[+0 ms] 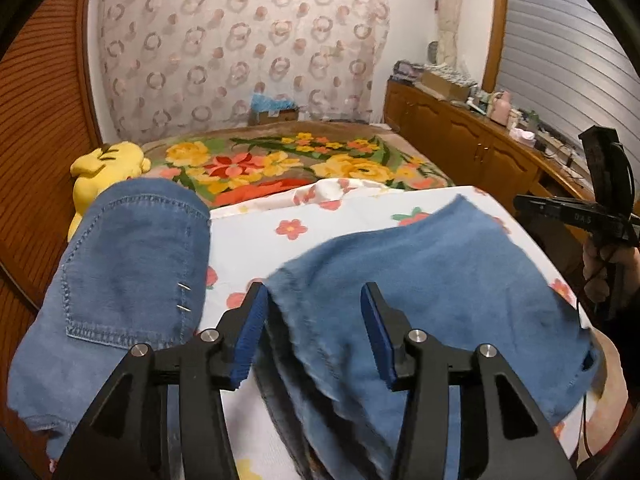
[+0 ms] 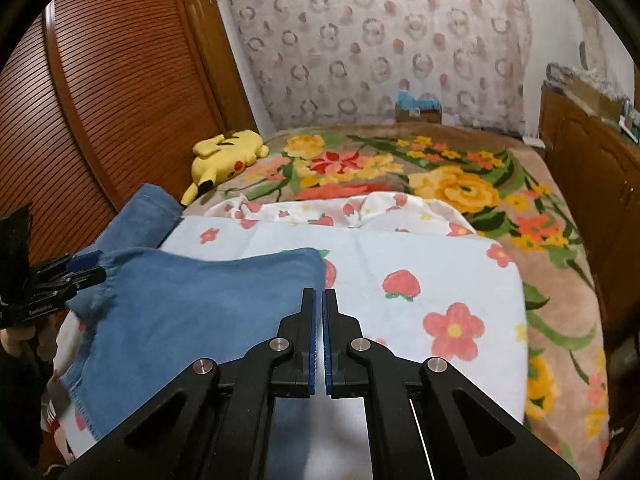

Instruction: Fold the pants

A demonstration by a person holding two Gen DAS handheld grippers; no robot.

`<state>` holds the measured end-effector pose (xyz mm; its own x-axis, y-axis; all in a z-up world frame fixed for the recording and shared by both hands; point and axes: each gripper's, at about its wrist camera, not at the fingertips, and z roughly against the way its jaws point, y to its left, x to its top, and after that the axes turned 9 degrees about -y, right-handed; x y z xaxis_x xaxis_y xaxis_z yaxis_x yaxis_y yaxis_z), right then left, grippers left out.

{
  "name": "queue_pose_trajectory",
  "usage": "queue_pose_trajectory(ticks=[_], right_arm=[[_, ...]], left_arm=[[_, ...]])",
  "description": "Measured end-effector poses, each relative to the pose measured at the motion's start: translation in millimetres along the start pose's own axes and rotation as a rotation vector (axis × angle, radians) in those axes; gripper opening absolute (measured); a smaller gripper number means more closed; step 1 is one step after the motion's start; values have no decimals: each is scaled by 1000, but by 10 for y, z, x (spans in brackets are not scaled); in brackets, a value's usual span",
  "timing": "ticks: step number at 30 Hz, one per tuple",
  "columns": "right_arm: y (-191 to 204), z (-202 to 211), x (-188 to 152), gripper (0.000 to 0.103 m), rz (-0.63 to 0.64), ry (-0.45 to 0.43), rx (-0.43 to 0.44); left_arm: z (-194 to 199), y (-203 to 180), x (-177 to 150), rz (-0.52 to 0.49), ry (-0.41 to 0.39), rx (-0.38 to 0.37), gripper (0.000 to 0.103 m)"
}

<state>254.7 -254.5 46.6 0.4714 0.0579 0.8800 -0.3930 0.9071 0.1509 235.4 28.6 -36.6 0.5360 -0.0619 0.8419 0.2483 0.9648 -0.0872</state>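
Between the left gripper's (image 1: 314,300) parted jaws lie the pants (image 1: 420,280).

Your left wrist camera looks down along its tongs (image 1: 314,294), close over the blue denim pants (image 1: 420,280), toward the far patterned curtain (image 1: 240,40). Your right wrist camera faces likewise from the right. Both share the floral-blanketed bed (image 2: 480,184), yellow plush toy (image 2: 226,154) and pants.

Dim indoor light, seemingly overhead; fisheye-warped, soft edges.
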Motion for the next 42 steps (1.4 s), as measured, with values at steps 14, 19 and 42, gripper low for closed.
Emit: queue_pose_trajectory(ticks=[14, 19, 42], right_arm=[[443, 770, -686, 40, 85, 11, -36], [523, 951, -863, 41, 82, 25, -62], [439, 1021, -1298, 55, 30, 94, -90]], left_arm=[[472, -585, -503, -98, 21, -83, 51], [523, -635, -693, -109, 50, -64, 51], [535, -578, -959, -79, 56, 12, 51]])
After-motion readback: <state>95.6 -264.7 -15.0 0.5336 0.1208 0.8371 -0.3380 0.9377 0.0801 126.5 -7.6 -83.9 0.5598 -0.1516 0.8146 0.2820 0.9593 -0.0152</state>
